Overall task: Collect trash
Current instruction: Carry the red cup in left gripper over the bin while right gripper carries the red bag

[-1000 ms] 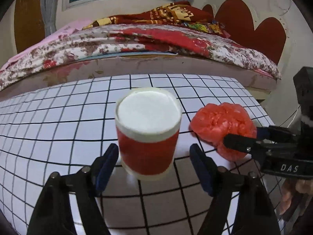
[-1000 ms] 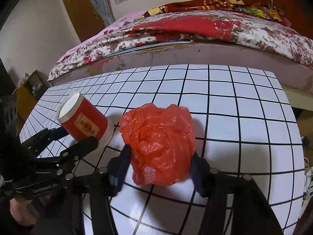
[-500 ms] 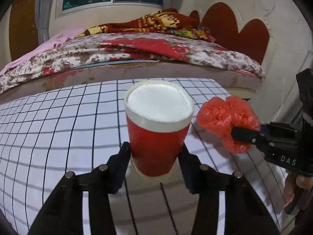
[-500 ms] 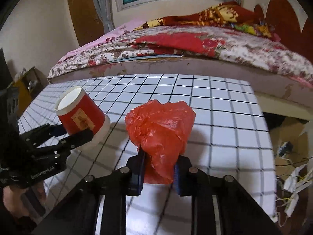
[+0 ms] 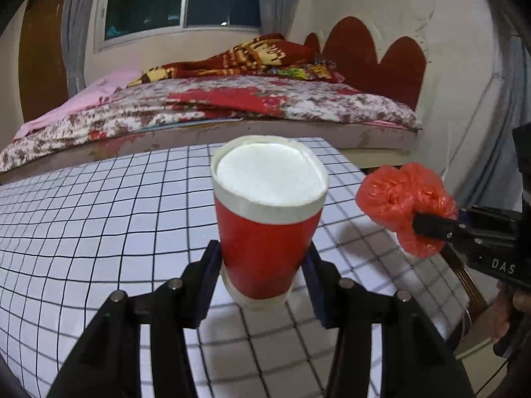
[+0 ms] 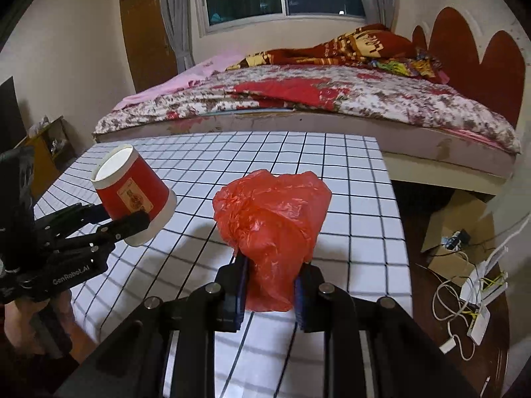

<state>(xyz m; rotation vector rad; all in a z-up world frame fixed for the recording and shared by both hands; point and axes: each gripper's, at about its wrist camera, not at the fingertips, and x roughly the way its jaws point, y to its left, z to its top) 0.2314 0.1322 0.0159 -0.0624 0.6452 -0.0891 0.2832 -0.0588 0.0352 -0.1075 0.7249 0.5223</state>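
Note:
A red paper cup (image 5: 265,232) with a white rim sits between the blue pads of my left gripper (image 5: 262,278), which is shut on its lower wall and holds it lifted above the checked table (image 5: 99,219). In the right wrist view the same cup (image 6: 132,192) hangs tilted at the left in the left gripper (image 6: 122,219). My right gripper (image 6: 270,285) is shut on a crumpled red plastic bag (image 6: 272,225), raised off the table. The left wrist view shows that bag (image 5: 405,205) at the right, pinched by the right gripper (image 5: 428,225).
A bed (image 6: 332,99) with a flowered cover runs along the table's far edge. To the right of the table, on the floor, lie a cardboard box (image 6: 458,225) and white cables (image 6: 474,295). A person's hand (image 5: 511,305) holds the right gripper's handle.
Both grippers closed, the left on the cup and the right on the bag, then lifted them off the table and drew them back and to the right.

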